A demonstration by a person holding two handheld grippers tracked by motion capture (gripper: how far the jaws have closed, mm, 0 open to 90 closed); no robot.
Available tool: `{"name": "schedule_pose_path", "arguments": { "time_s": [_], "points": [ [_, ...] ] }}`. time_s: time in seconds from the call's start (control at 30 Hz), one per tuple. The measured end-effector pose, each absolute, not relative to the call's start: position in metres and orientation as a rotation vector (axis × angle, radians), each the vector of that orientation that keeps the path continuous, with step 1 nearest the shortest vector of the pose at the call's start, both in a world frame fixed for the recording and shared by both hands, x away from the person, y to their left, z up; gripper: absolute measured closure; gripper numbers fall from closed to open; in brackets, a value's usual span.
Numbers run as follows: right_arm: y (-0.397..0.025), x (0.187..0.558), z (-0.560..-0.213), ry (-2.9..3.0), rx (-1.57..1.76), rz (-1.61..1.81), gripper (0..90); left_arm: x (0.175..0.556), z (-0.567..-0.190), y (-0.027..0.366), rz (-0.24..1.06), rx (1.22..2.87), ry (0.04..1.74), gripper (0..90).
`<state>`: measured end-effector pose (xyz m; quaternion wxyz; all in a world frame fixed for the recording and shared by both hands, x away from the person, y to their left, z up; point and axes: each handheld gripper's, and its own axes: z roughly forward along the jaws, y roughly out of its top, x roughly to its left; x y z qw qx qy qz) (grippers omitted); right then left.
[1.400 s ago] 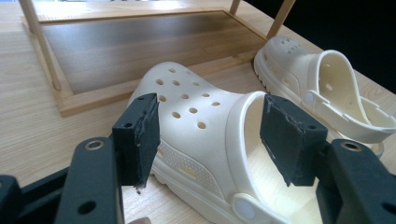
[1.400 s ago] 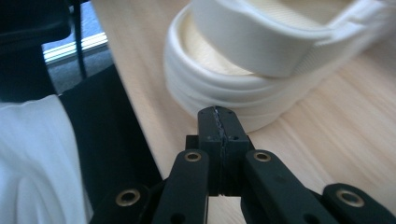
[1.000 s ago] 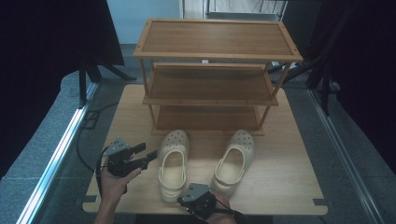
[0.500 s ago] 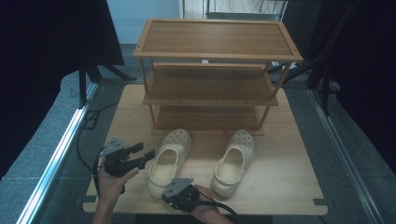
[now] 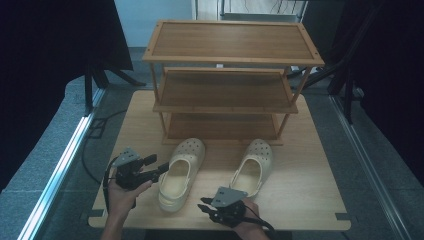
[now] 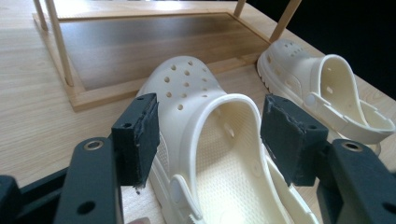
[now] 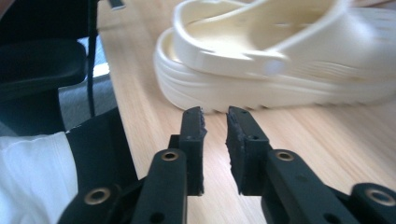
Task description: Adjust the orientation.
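Note:
Two cream clogs lie on the wooden table [image 5: 310,200] in front of a shelf rack. The left clog [image 5: 182,172] is angled, heel toward the front left; the right clog [image 5: 256,165] lies beside it. My left gripper [image 5: 156,165] is open at the left clog's side. In the left gripper view its jaws [image 6: 212,135] straddle the heel end of that clog [image 6: 201,93] without touching it. My right gripper [image 5: 204,206] sits low at the front edge, pointing left at the same clog's heel [image 7: 280,60]. Its jaws [image 7: 215,112] are almost together with nothing between them.
A three-tier wooden shelf rack [image 5: 232,57] stands at the back of the table, its shelves bare. The second clog [image 6: 322,79] lies near the rack's bottom frame. A dark stand [image 7: 42,70] and grey floor lie beyond the table's left edge.
The left clog has turned, its heel swinging to the left. My right gripper went left along the front edge, then came back right. The left gripper barely moved.

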<state>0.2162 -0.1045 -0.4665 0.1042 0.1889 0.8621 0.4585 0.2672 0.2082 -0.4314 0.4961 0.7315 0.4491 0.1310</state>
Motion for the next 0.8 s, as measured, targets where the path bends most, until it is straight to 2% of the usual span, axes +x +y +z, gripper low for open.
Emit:
{"name": "schedule_pose_path", "arguments": {
  "time_s": [0.27, 0.37, 0.8],
  "points": [
    [-0.143, 0.215, -0.462, 2.468, 0.664, 1.375, 68.9, 0.269, -0.434, 0.205, 0.302, 1.797, 1.081, 37.4],
    [-0.154, 0.216, -0.46, 2.43, 0.695, 1.363, 63.9, 0.27, -0.436, 0.203, 0.272, 1.831, 1.069, 36.7],
    [-0.171, 0.22, -0.454, 2.382, 0.734, 1.375, 60.4, 0.273, -0.44, 0.202, 0.259, 1.859, 1.076, 36.6]
  ]
}}
